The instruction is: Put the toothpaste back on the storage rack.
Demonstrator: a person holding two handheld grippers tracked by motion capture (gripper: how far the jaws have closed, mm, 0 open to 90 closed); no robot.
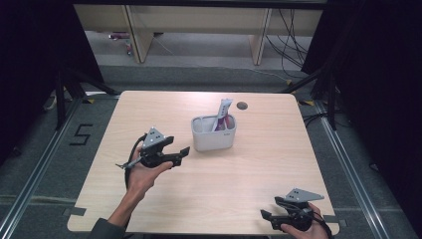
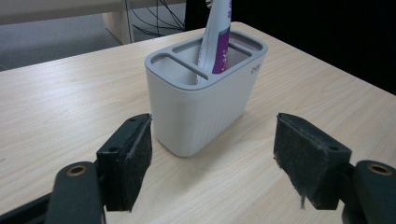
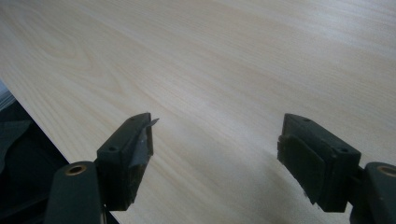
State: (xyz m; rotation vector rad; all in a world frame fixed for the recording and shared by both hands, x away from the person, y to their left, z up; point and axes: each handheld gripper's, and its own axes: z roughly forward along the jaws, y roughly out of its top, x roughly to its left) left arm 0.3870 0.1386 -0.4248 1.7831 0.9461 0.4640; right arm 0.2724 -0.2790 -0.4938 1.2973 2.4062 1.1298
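A: Left gripper (image 2: 212, 161) is spread wide with nothing in it, just short of the white holder (image 2: 201, 100); right gripper (image 3: 215, 158) gapes over bare table (image 1: 259, 184) at the near right corner.

B: The holder stands mid-table, a toothpaste tube (image 2: 215, 37) leaning in its far compartment.

A: Probably light, rigid, smooth plastic, so slippery. I'd pinch its narrow end walls low, squarely, to avoid tipping.
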